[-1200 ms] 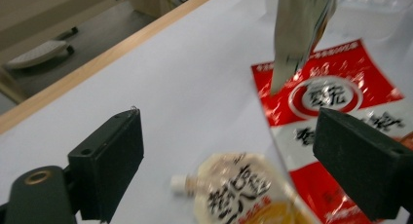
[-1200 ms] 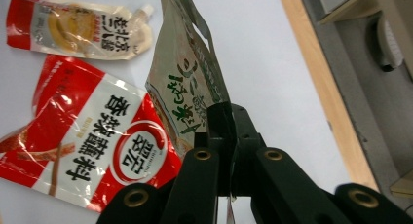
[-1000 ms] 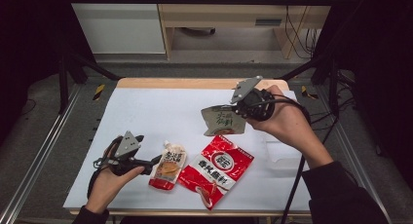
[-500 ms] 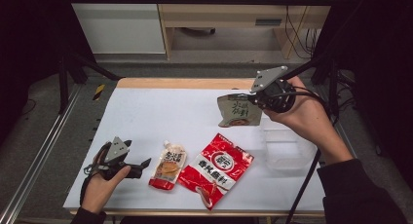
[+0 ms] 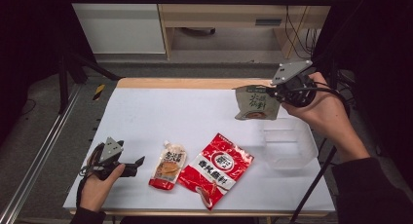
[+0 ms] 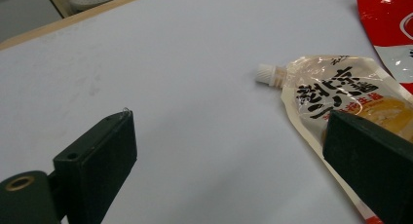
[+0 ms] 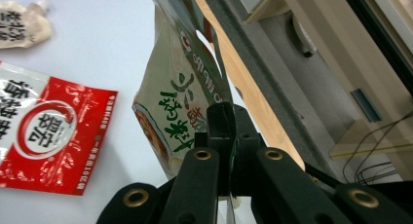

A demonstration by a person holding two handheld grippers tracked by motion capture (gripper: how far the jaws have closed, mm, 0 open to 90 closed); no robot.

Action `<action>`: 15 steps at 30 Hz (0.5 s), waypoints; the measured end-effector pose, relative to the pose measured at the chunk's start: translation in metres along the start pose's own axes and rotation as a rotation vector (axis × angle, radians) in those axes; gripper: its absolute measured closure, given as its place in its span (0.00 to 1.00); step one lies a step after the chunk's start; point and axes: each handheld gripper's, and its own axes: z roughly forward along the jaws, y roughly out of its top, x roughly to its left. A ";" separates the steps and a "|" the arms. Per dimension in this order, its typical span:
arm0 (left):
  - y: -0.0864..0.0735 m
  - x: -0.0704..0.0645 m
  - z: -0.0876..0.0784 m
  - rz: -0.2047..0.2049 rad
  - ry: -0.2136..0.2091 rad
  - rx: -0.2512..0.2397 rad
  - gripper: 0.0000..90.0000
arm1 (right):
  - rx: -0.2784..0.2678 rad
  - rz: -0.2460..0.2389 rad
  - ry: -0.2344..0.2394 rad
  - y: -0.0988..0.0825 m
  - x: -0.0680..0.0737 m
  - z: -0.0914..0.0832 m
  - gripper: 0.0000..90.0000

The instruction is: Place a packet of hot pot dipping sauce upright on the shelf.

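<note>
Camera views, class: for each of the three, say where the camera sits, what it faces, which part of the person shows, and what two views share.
High view: fixed above the near edge of the table, looking forward and down; both hands, left gripper, right gripper lifting the green pouch above the clear container.
Left gripper view: rides the left gripper, low over the table; open jaws frame the spouted pouch.
Right gripper view: rides the right gripper; jaws shut on the green pouch.
Shared: the gripper views both show the red packet and the spouted pouch.
</note>
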 end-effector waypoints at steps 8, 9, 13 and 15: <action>-0.001 0.003 0.000 -0.008 0.015 0.001 0.06 | -0.007 0.054 -0.045 -0.021 -0.018 -0.002 1.00; -0.001 0.003 0.000 -0.009 0.018 0.001 0.06 | -0.009 0.061 -0.049 -0.024 -0.020 -0.002 1.00; -0.002 0.004 0.000 -0.010 0.019 0.004 0.06 | -0.009 0.084 -0.069 -0.034 -0.026 -0.001 1.00; -0.002 0.004 0.000 -0.010 0.019 0.004 0.06 | -0.008 0.092 -0.075 -0.036 -0.027 -0.001 1.00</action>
